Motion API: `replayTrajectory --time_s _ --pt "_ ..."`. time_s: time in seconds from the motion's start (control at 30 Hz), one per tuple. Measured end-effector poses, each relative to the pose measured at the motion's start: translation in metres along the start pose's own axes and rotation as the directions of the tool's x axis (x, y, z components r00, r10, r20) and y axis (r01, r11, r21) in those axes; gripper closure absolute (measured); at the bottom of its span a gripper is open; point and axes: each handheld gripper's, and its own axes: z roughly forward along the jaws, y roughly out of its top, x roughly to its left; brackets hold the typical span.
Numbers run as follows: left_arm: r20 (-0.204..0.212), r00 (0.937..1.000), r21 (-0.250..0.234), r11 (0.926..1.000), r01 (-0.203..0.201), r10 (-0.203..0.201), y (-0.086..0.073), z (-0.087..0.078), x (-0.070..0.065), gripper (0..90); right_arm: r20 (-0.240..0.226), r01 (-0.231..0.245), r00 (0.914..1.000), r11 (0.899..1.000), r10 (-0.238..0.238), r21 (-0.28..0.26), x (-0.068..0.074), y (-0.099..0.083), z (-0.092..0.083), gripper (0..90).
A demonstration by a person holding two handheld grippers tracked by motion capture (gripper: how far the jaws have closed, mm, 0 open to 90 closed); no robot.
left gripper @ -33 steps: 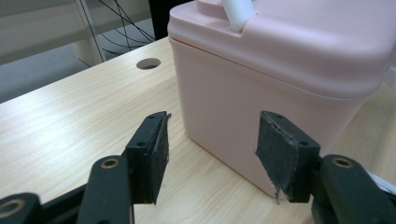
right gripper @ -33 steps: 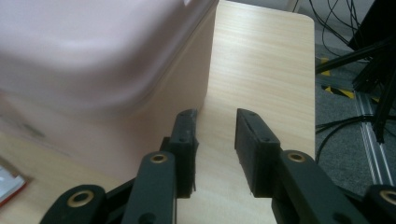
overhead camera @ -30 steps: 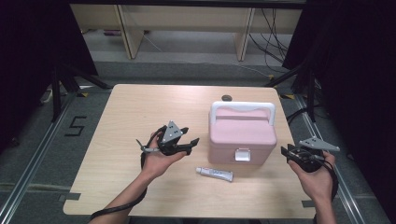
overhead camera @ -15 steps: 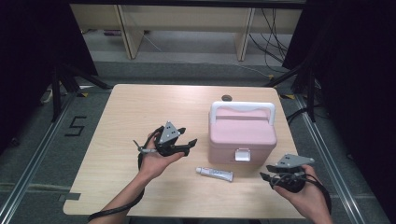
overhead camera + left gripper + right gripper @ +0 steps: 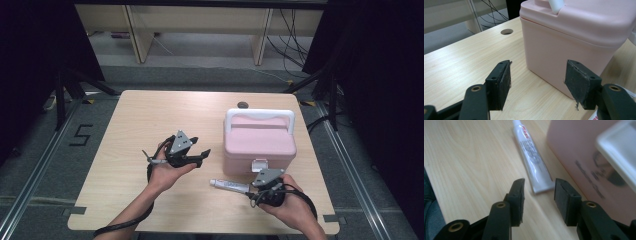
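1. Soft white plastic is what the right gripper (image 5: 537, 188) is lining up on: a small tube (image 5: 230, 185) is lying flat on the table (image 5: 130, 115), just in front of the pink box (image 5: 259, 141) and parallel to its front wall.
2. The right gripper's jaws have just been opening and are standing apart, with the tube's flat crimped end (image 5: 543, 185) just ahead of the gap and nothing pressed between the pads.
3. The left gripper (image 5: 537, 82) is hanging released beside the box's left side, its jaws empty.
4. The tube is probably going to feel light and squashy, its glossy skin a little slippery; taking it across the stiffer crimped end or the mid-body with gentle pressure looks safest.
5. Room is lying tight on the box side, where the tube is sitting near the wall and the box's white latch (image 5: 259, 165) is jutting out; one jaw could scrape there.
6. Away from the box, toward the person, bare wood is offering free space before the table's near edge.
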Motion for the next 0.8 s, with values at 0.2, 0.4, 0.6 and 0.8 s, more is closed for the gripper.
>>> replayTrajectory --time_s 0.2,0.4,0.6,0.8 --pt "-0.011 0.9999 0.0 1.0 0.001 -0.001 -0.001 -0.001 0.002 37.1 -0.022 0.067 0.9975 0.997 -0.067 0.04 0.007 0.022 0.024 60.0" --pt "-0.014 0.9999 0.004 1.0 -0.001 0.001 -0.001 -0.002 0.003 36.9 -0.019 0.101 0.9948 0.991 -0.1 0.087 0.006 0.032 0.042 60.2" --pt "-0.011 0.9999 -0.003 1.0 0.0 0.0 -0.003 -0.003 0.003 36.8 -0.009 0.092 0.9958 0.99 -0.091 0.111 0.011 0.035 0.051 60.1" --pt "-0.011 0.9999 0.006 1.0 -0.001 0.001 -0.004 -0.003 0.001 36.7 0.044 0.068 0.9964 0.993 -0.072 0.096 0.015 0.037 0.054 59.3"
